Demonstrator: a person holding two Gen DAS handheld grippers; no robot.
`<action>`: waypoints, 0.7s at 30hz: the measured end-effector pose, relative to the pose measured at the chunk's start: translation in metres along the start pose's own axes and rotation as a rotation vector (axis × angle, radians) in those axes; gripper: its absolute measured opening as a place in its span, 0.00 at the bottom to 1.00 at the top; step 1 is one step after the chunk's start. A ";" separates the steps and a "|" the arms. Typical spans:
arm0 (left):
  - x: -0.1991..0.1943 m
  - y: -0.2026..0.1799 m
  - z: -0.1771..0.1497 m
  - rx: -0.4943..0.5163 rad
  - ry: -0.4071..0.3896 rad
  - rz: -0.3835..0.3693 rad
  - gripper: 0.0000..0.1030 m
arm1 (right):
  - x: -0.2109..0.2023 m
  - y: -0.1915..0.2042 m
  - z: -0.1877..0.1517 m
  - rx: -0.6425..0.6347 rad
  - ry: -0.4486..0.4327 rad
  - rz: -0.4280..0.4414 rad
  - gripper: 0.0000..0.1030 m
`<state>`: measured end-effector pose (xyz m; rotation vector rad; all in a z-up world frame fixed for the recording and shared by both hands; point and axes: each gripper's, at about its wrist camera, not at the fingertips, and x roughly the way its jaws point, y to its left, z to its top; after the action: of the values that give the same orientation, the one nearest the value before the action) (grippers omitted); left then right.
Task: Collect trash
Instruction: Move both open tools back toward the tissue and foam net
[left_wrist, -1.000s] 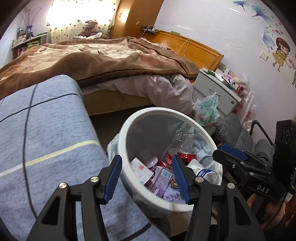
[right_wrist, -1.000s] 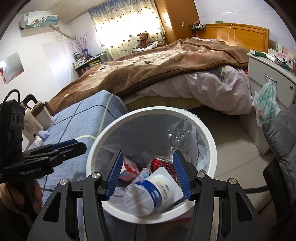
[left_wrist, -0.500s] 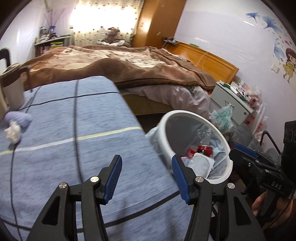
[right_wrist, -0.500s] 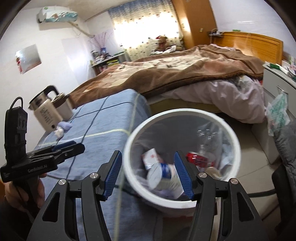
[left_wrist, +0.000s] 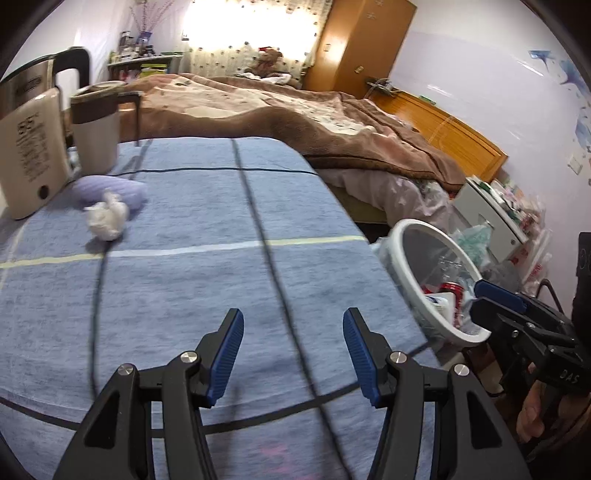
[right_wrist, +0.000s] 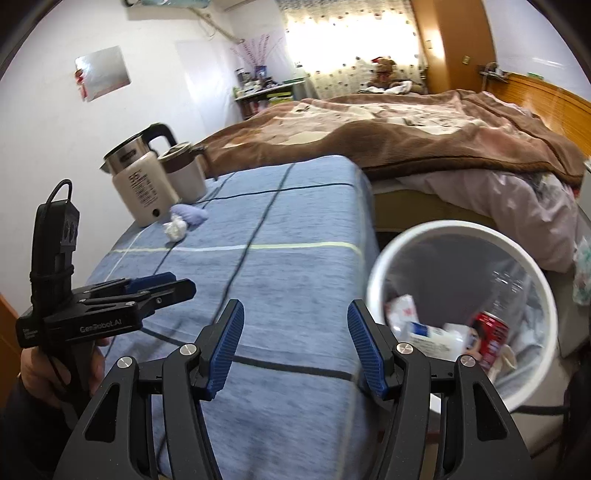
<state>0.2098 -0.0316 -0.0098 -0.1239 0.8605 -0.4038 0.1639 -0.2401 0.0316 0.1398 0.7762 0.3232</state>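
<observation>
A white trash bin (left_wrist: 402, 230) (right_wrist: 380, 266) stands off the right edge of the blue-clothed table (left_wrist: 221, 280) (right_wrist: 288, 236). It holds a red can (right_wrist: 491, 338), a white bottle and wrappers. A crumpled white tissue (left_wrist: 107, 218) (right_wrist: 175, 229) and a lilac wad (left_wrist: 110, 188) (right_wrist: 190, 216) lie at the table's far left. My left gripper (left_wrist: 293, 354) is open and empty over the near table. My right gripper (right_wrist: 295, 347) is open and empty over the table's right part, beside the bin.
A cream electric kettle (left_wrist: 29, 147) (right_wrist: 142, 192) and a cup with a brown lid (left_wrist: 96, 129) (right_wrist: 184, 177) stand behind the tissue. A bed with a brown blanket (left_wrist: 295, 122) lies beyond the table. A grey nightstand (left_wrist: 487, 214) is right of the bin.
Both grippers have swung left, away from above the bin and over the table. The bin has slid to the right in both views; kettle and tissue have come into view. A white bottle lies in the bin.
</observation>
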 end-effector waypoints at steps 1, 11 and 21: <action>-0.002 0.006 0.001 -0.004 -0.004 0.009 0.57 | 0.002 0.004 0.002 -0.010 0.001 0.004 0.57; -0.015 0.068 0.021 -0.064 -0.063 0.146 0.56 | 0.038 0.045 0.029 -0.085 0.040 0.039 0.57; 0.018 0.121 0.046 -0.147 -0.049 0.256 0.60 | 0.071 0.051 0.052 -0.075 0.053 0.082 0.57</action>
<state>0.2910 0.0700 -0.0255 -0.1563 0.8454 -0.0974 0.2362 -0.1685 0.0339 0.0927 0.8115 0.4343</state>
